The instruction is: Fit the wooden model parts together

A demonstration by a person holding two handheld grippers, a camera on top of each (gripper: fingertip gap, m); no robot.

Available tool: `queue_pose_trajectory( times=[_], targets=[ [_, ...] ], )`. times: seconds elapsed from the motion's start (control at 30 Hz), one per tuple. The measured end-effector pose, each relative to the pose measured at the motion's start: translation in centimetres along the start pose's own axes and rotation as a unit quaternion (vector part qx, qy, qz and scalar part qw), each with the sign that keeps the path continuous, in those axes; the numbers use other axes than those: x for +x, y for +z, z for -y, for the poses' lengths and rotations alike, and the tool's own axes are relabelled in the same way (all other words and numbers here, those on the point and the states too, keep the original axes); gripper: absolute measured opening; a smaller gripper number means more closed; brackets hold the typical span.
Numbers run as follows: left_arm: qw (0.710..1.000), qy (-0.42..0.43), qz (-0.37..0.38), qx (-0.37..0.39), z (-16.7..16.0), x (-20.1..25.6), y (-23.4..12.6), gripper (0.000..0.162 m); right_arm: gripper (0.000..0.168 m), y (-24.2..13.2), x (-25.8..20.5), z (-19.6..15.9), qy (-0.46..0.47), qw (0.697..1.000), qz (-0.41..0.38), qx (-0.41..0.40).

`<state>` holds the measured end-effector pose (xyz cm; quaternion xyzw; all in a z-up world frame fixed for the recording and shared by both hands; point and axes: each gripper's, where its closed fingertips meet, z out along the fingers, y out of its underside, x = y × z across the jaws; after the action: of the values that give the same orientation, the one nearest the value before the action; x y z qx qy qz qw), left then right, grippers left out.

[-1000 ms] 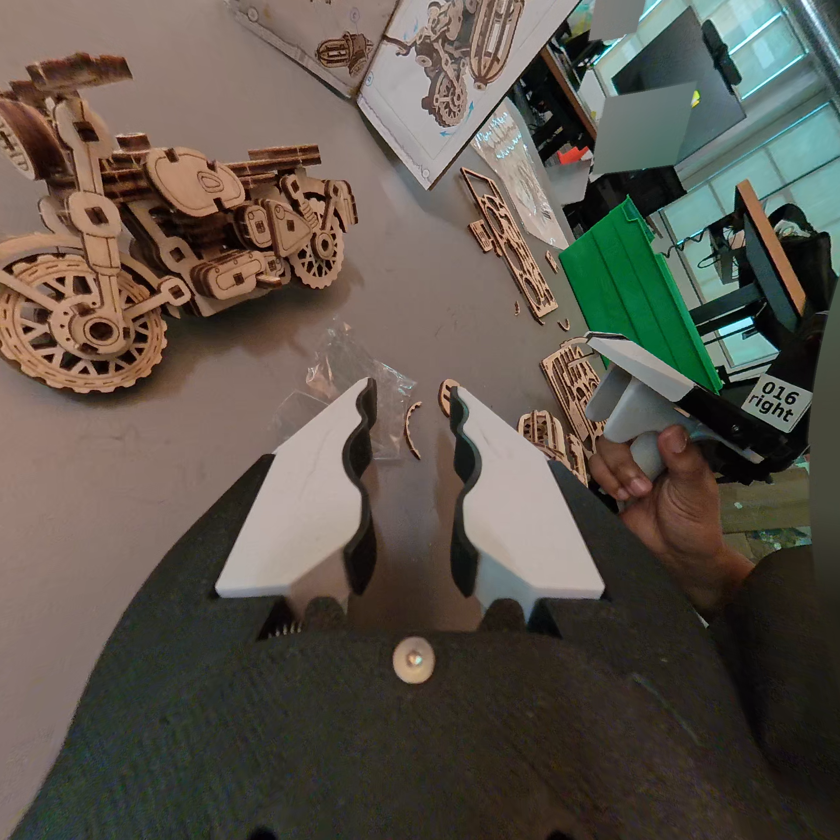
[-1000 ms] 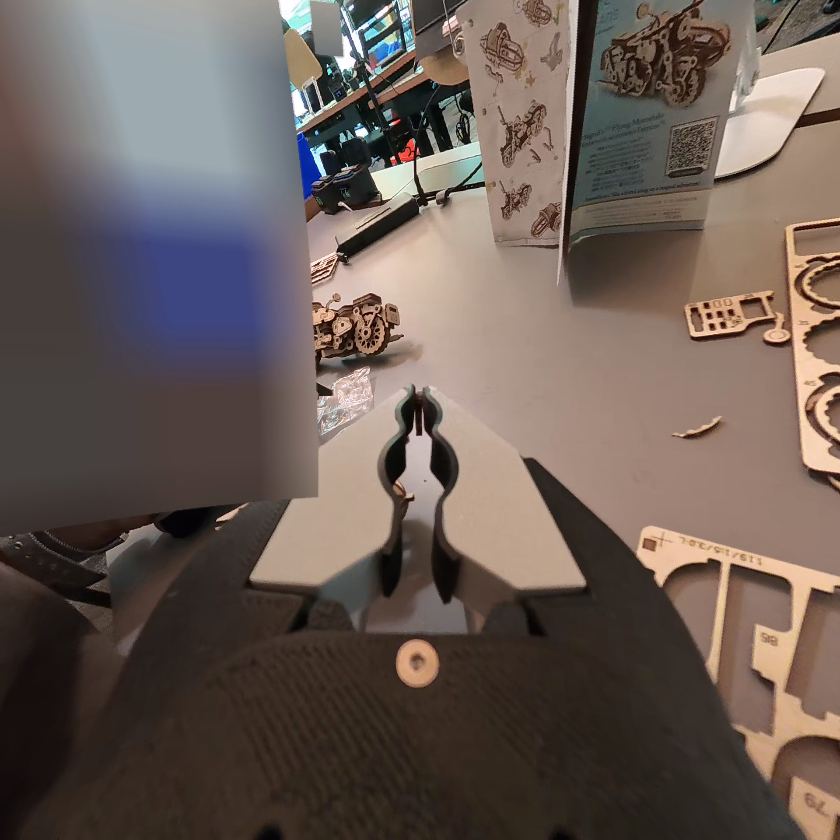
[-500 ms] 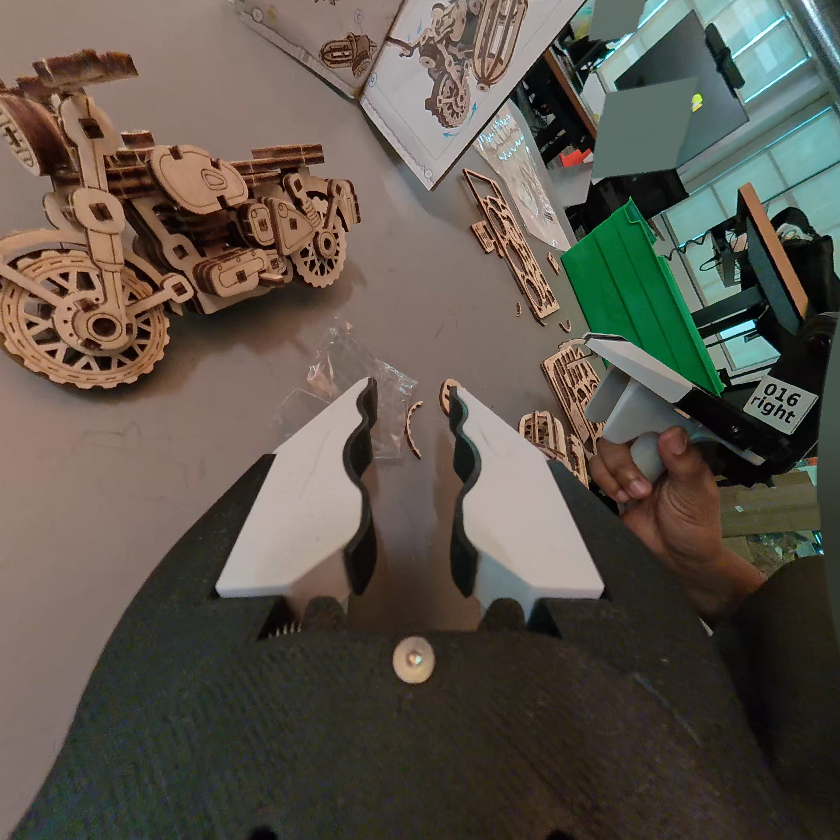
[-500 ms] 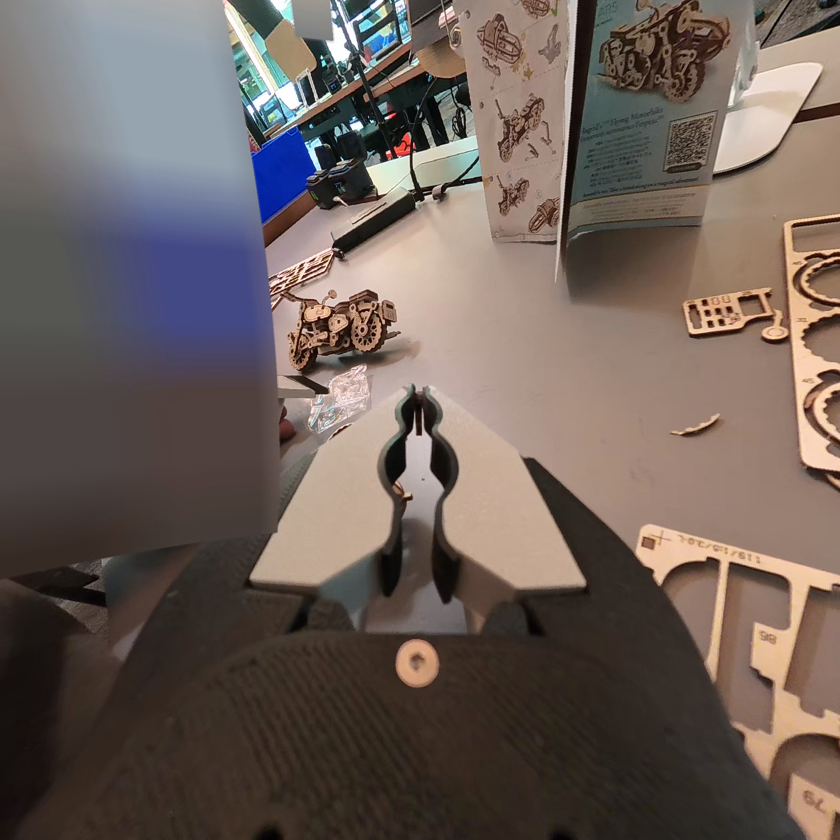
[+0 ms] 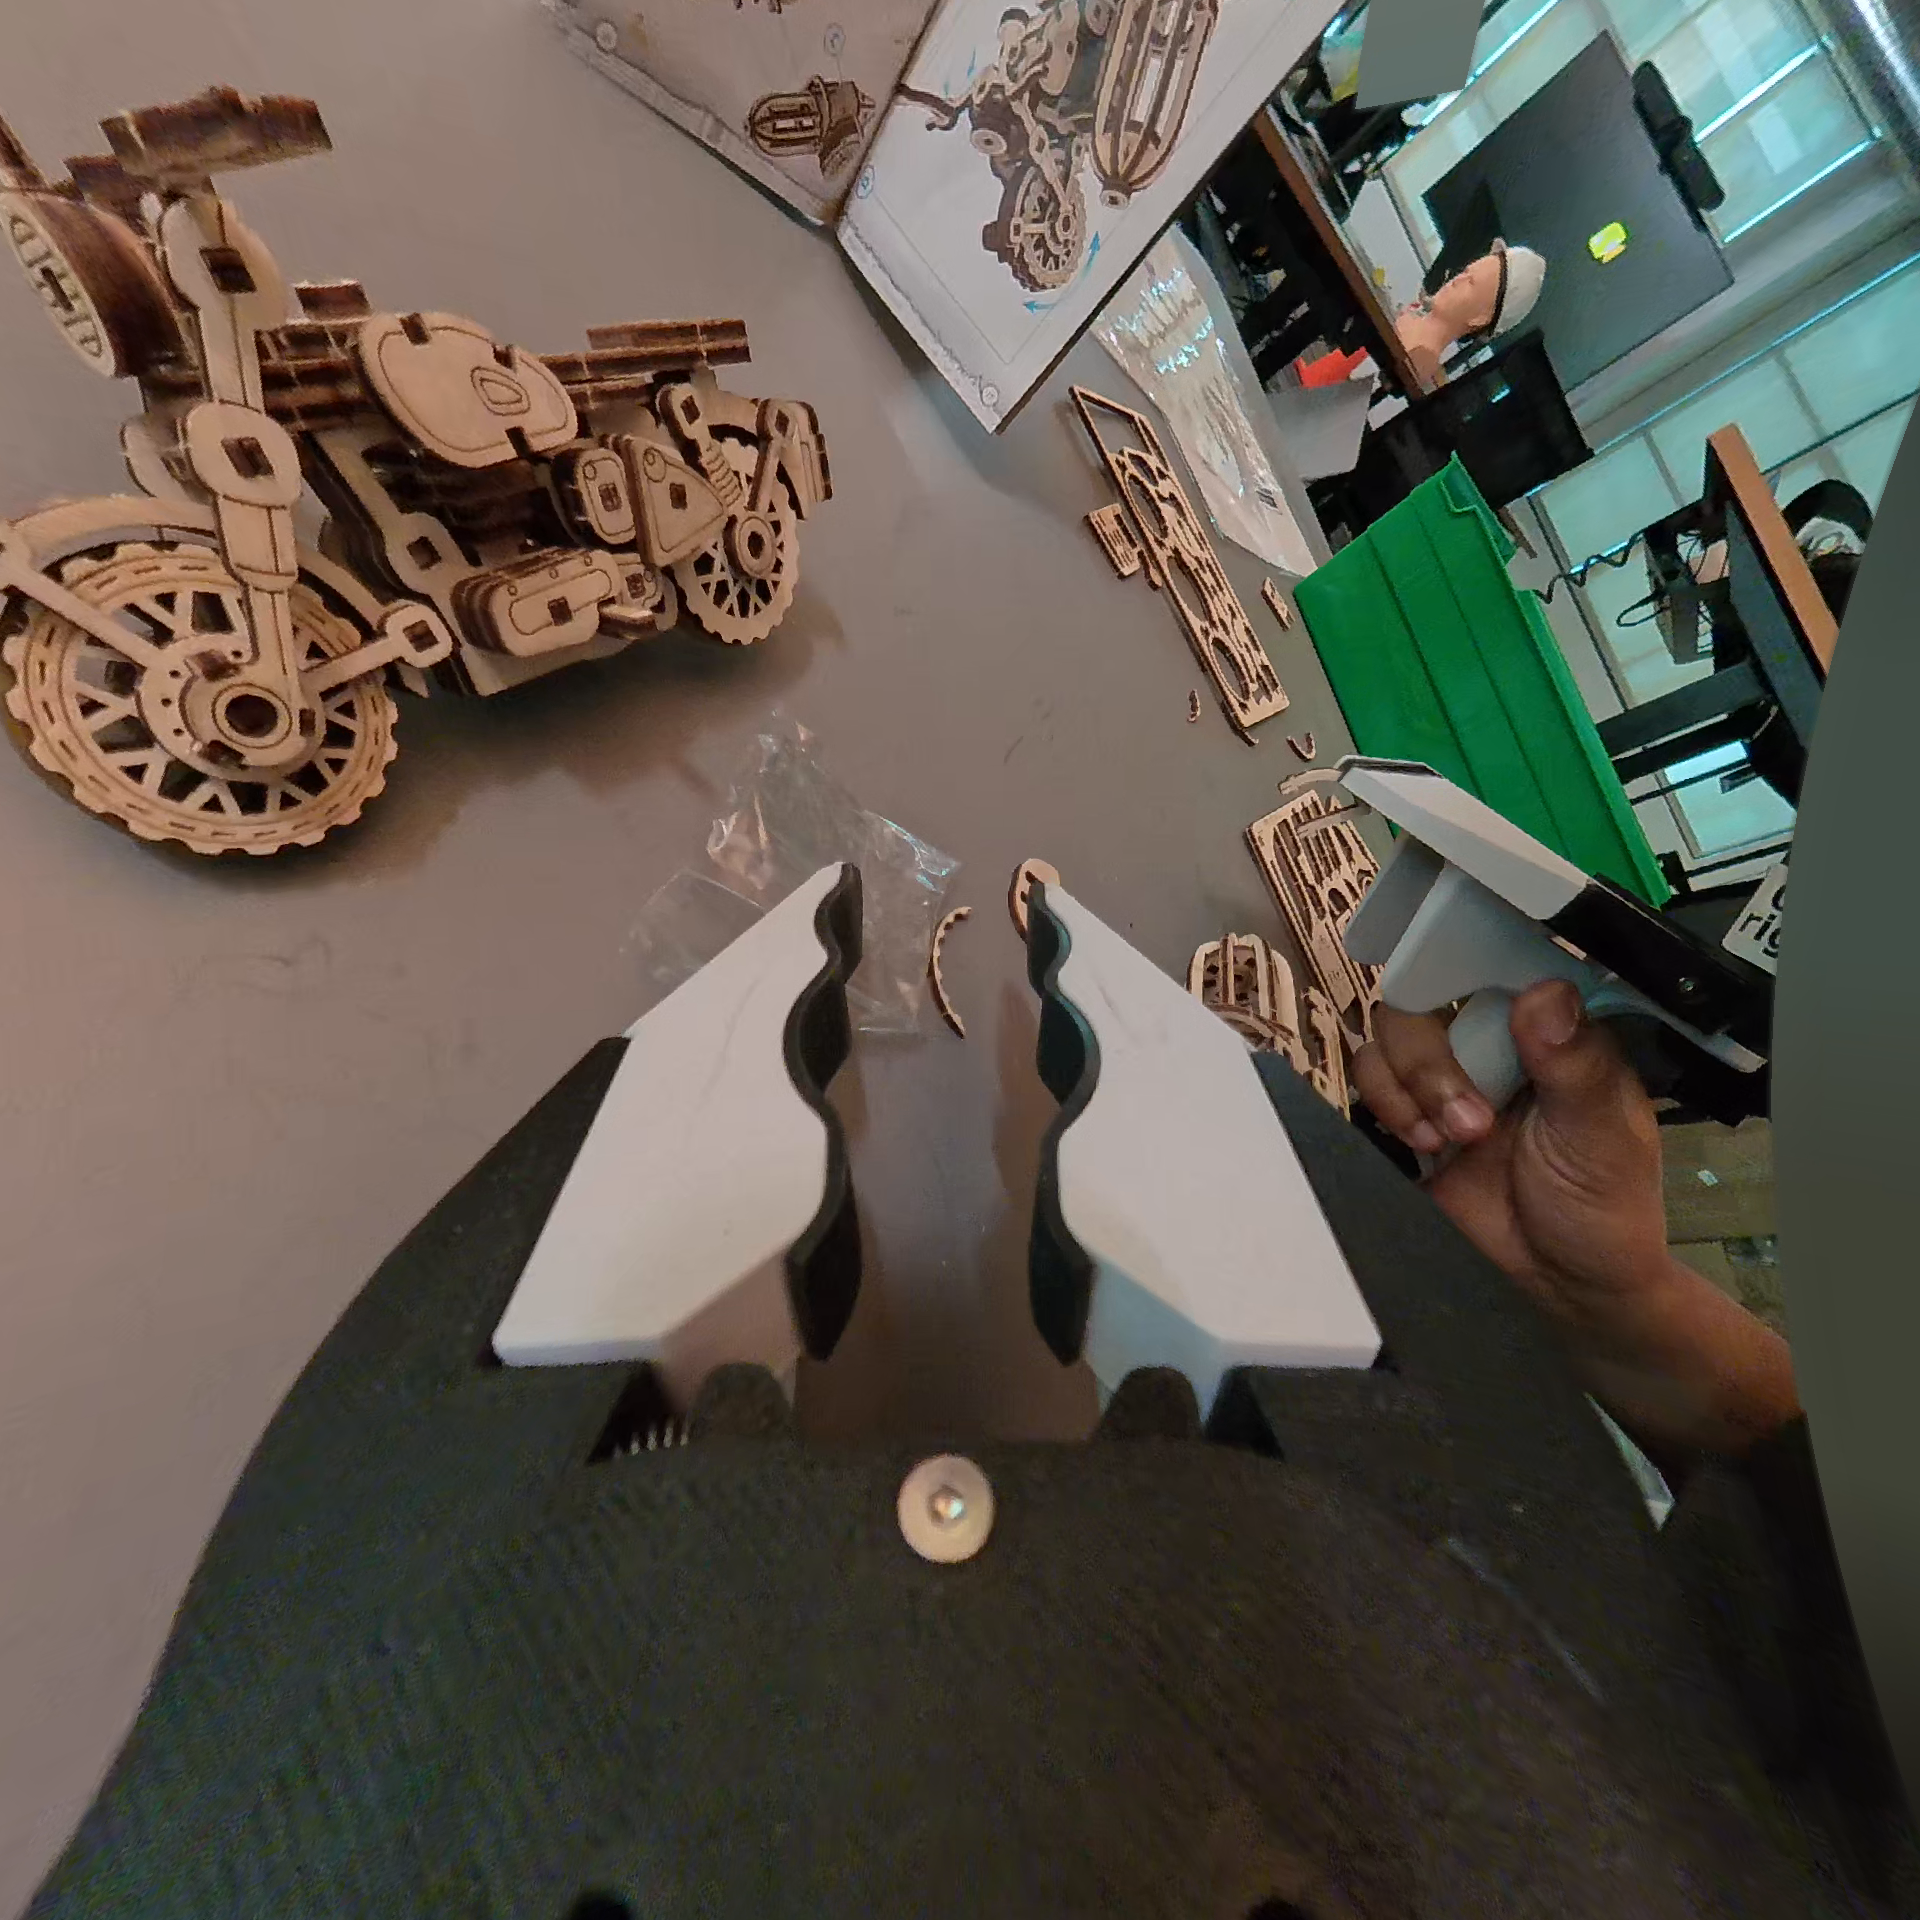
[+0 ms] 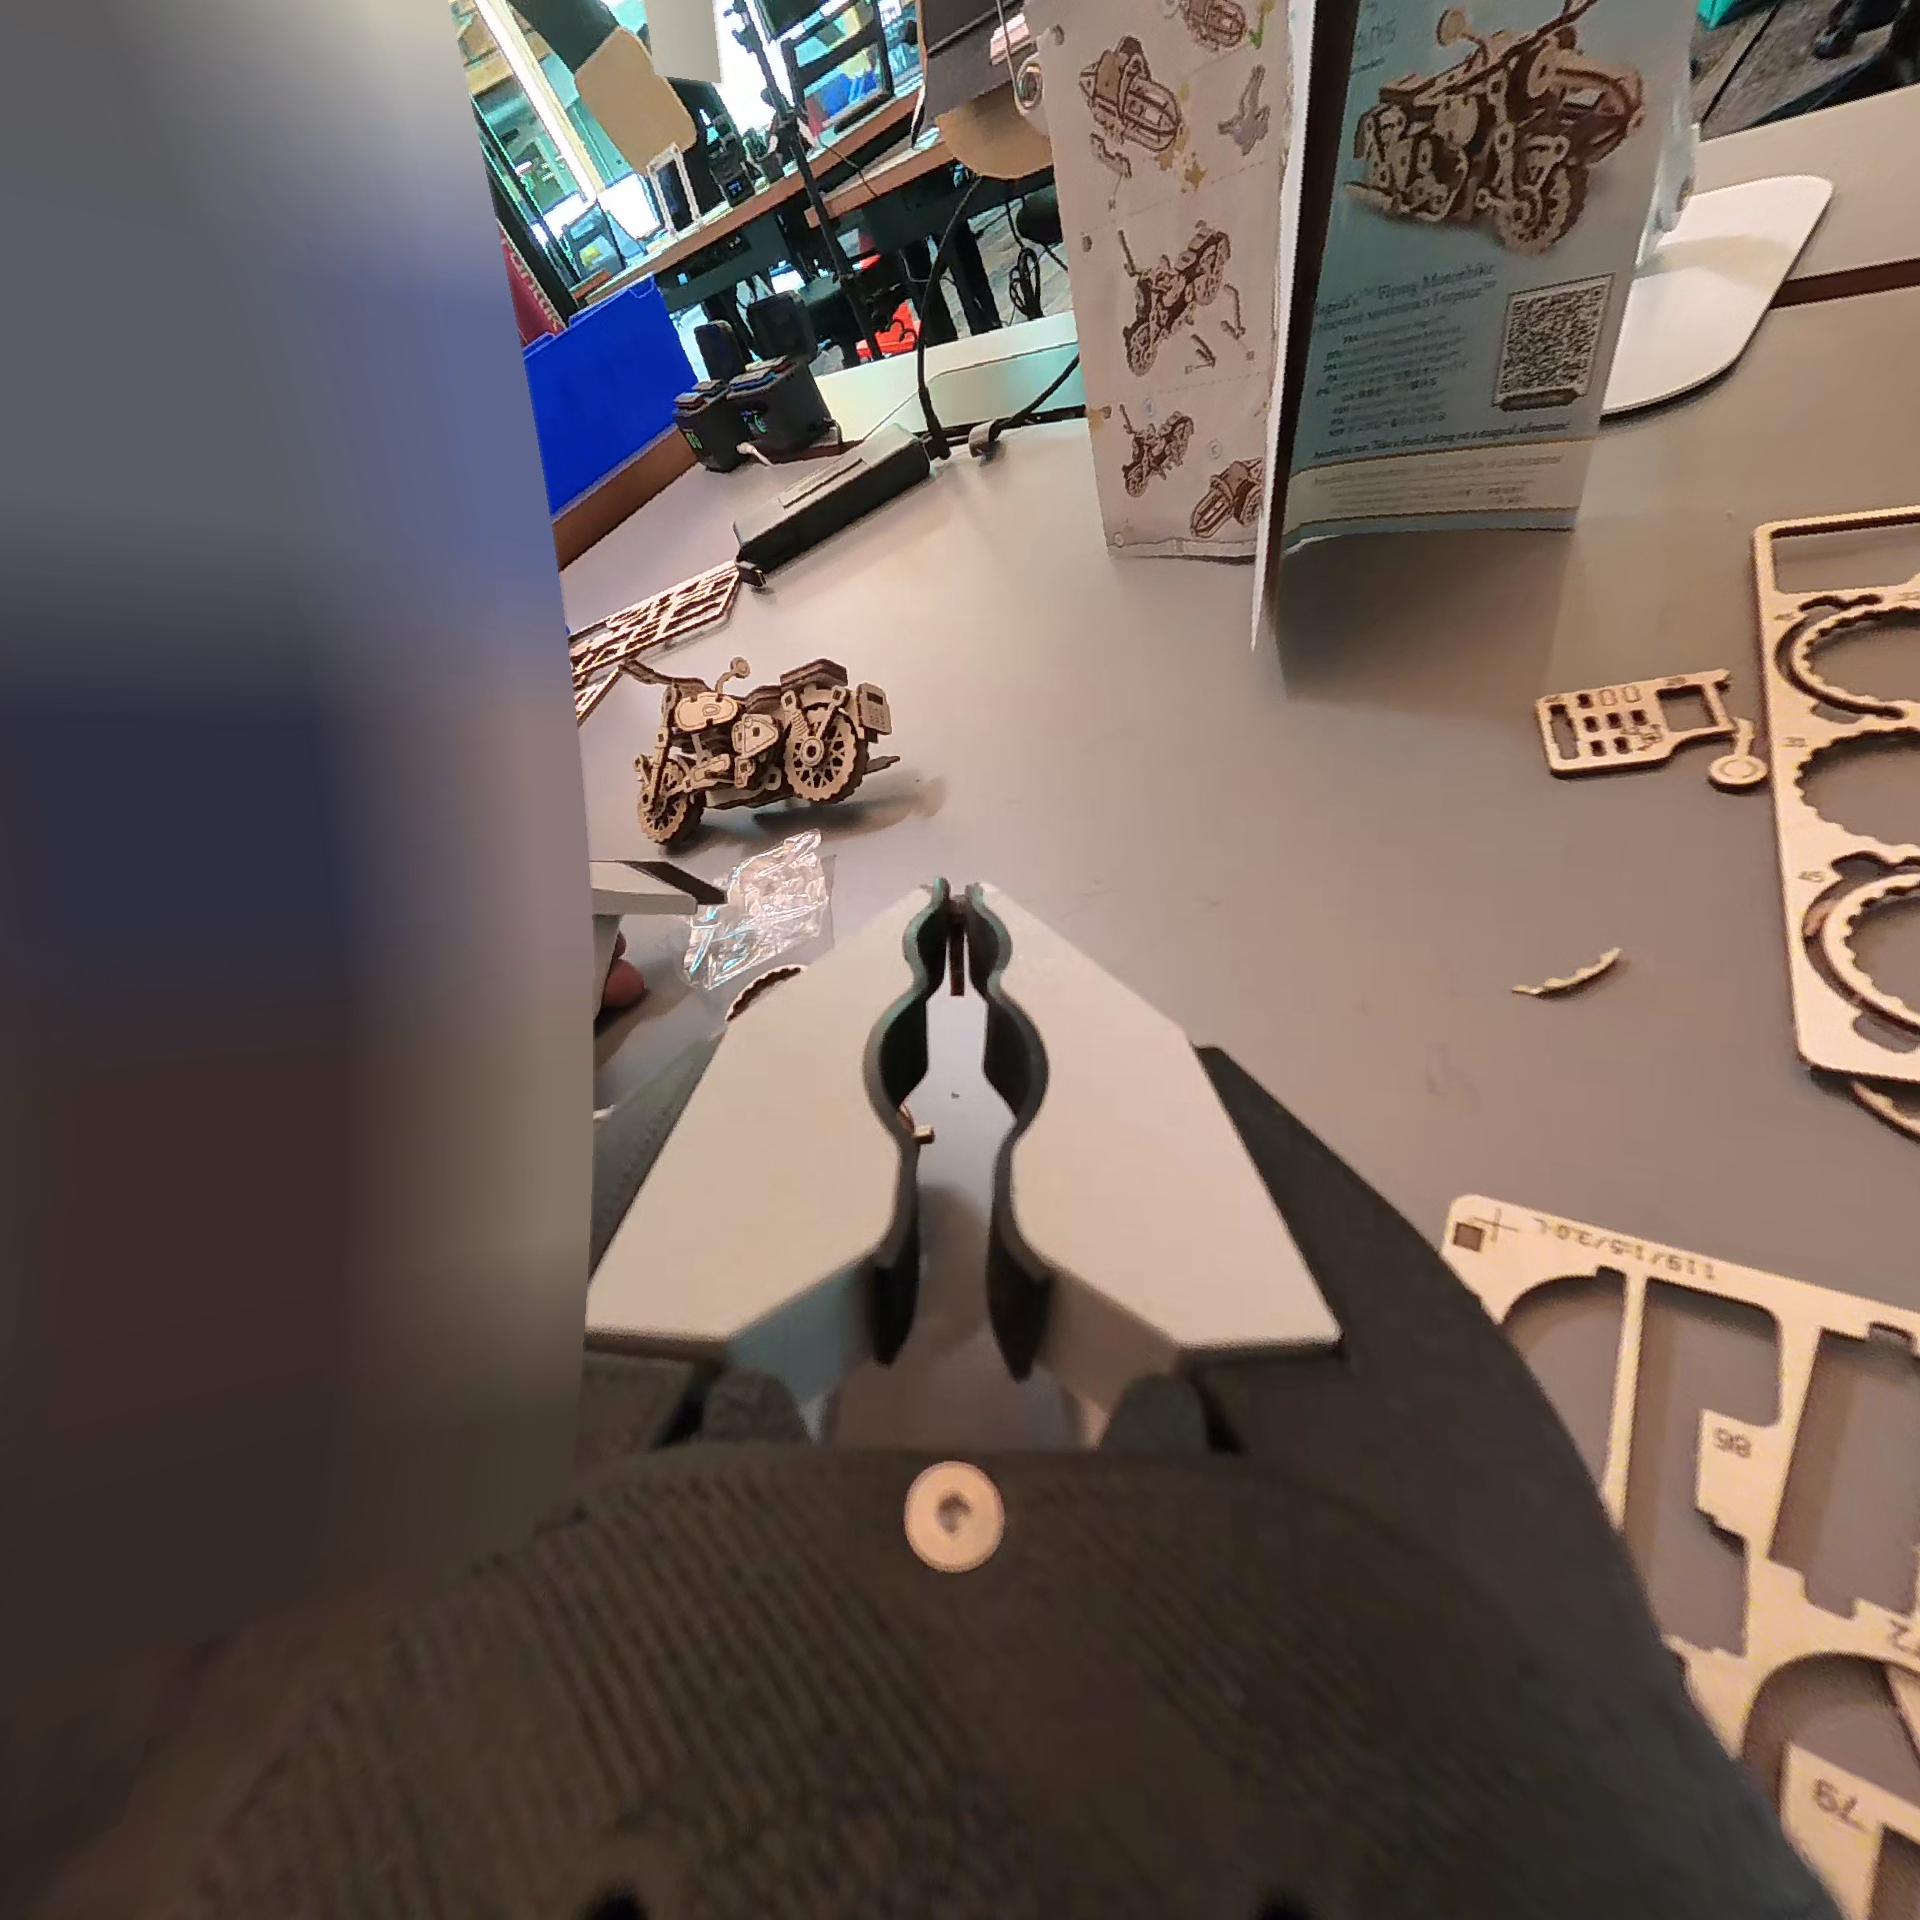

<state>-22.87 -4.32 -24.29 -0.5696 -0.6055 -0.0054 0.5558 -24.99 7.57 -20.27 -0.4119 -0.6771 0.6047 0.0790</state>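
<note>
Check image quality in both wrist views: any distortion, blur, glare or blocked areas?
Left wrist view: strong wide-angle bending at the edges, the wooden motorcycle slightly soft, soft sheen on the grey table, bright windows top right. Right wrist view: a privacy blur covers the left third; the right gripper and parts sheet look sharp.

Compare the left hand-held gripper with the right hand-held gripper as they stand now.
The left hand-held gripper is open with nothing between its fingers; the right hand-held gripper is shut on a thin wooden piece at its tips. The left points toward the clear plastic bag and the wooden motorcycle, which stands close to it; from the right the motorcycle stands farther off. Both have pale fingers with wavy dark pads, over the same grey table.
</note>
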Motion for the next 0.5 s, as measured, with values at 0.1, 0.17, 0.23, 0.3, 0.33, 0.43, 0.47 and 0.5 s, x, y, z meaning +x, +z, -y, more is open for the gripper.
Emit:
queue_pose_trajectory(
  times=[0.1, 0.17, 0.23, 0.3, 0.33, 0.43, 0.47, 0.5],
  targets=[
    [1.000, 0.000, 0.000, 0.000, -0.09, 0.02, -0.06, 0.031, 0.000, 0.02, -0.07, -0.03, -0.008, 1.000, -0.003, -0.001],
    [1.000, 0.000, 0.001, 0.000, -0.11, 0.02, -0.08, 0.031, 0.001, 0.00, -0.12, -0.09, -0.010, 1.000, -0.005, -0.001],
    [1.000, 0.001, 0.002, -0.001, -0.14, 0.00, -0.07, 0.031, 0.001, -0.01, -0.11, -0.09, -0.011, 1.000, -0.007, -0.001],
    [1.000, 0.003, 0.005, -0.002, -0.19, -0.01, -0.04, 0.031, 0.001, -0.08, -0.21, -0.16, -0.009, 1.000, -0.004, -0.002],
    [1.000, 0.004, 0.006, -0.003, -0.20, 0.00, -0.04, 0.031, 0.001, -0.17, -0.29, -0.21, -0.009, 1.000, -0.003, -0.002],
    [1.000, 0.003, 0.005, -0.003, -0.20, -0.02, -0.04, 0.031, 0.001, -0.46, -0.50, -0.28, -0.014, 1.000, 0.000, -0.001],
    [1.000, 0.002, 0.004, -0.003, -0.20, -0.01, -0.04, 0.031, 0.001, -0.54, -0.56, -0.32, -0.016, 1.000, 0.000, -0.002],
    [1.000, 0.002, 0.004, -0.003, -0.21, -0.01, -0.05, 0.031, 0.001, -0.60, -0.63, -0.35, -0.019, 1.000, 0.001, -0.002]
  ],
)
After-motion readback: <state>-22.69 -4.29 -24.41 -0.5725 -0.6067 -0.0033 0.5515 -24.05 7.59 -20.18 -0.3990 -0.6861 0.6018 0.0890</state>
